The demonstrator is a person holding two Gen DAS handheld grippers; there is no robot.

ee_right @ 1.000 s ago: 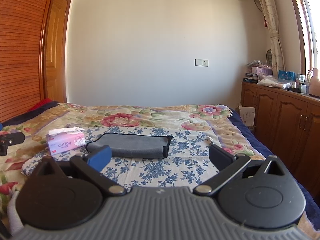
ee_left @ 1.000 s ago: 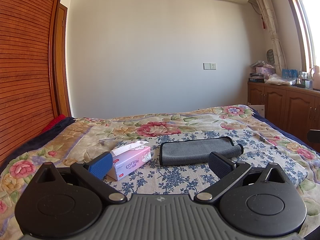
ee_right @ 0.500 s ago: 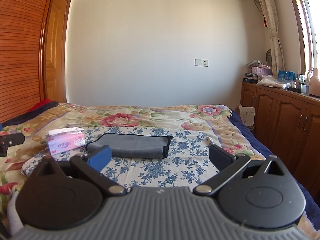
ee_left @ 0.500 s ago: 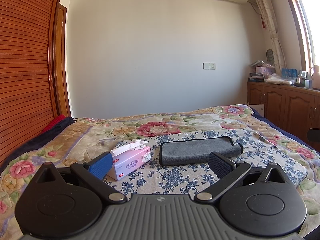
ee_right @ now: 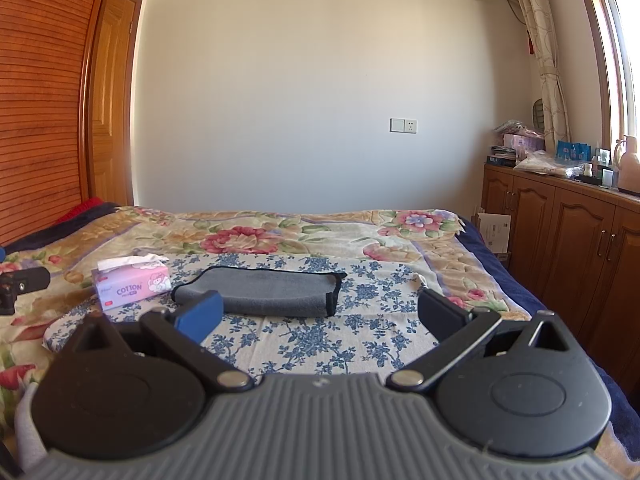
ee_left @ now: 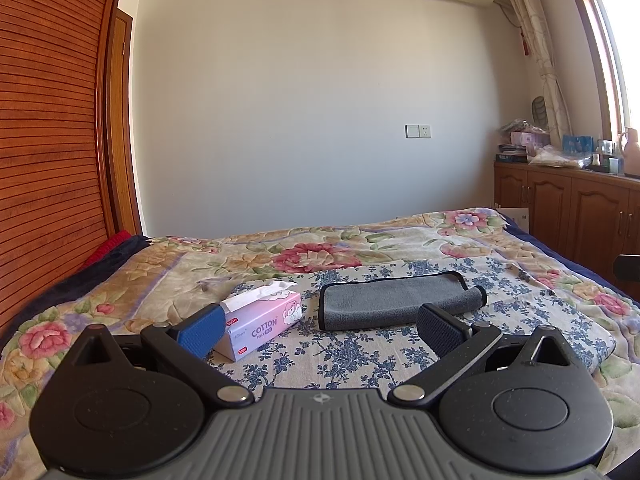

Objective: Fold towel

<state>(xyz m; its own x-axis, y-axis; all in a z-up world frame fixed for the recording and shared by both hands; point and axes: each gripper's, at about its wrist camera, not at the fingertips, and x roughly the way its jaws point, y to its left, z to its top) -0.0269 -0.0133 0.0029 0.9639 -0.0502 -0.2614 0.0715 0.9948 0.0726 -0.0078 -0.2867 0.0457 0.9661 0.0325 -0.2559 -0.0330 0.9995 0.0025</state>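
Black-armed left gripper (ee_left: 320,326) and right gripper (ee_right: 318,314) are both hanging released, jaws spread wide, gripping nothing. Ahead of them the grey towel (ee_left: 394,300) is lying folded on a blue-flowered cloth (ee_right: 320,336) over the bed (ee_left: 120,292), just beside a pink tissue box (ee_left: 264,320).

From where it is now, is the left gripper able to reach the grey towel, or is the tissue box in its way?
Probably yes. The left gripper is open and empty; the grey towel lies straight ahead on the bed. The tissue box sits left of the towel, beside the path rather than across it.
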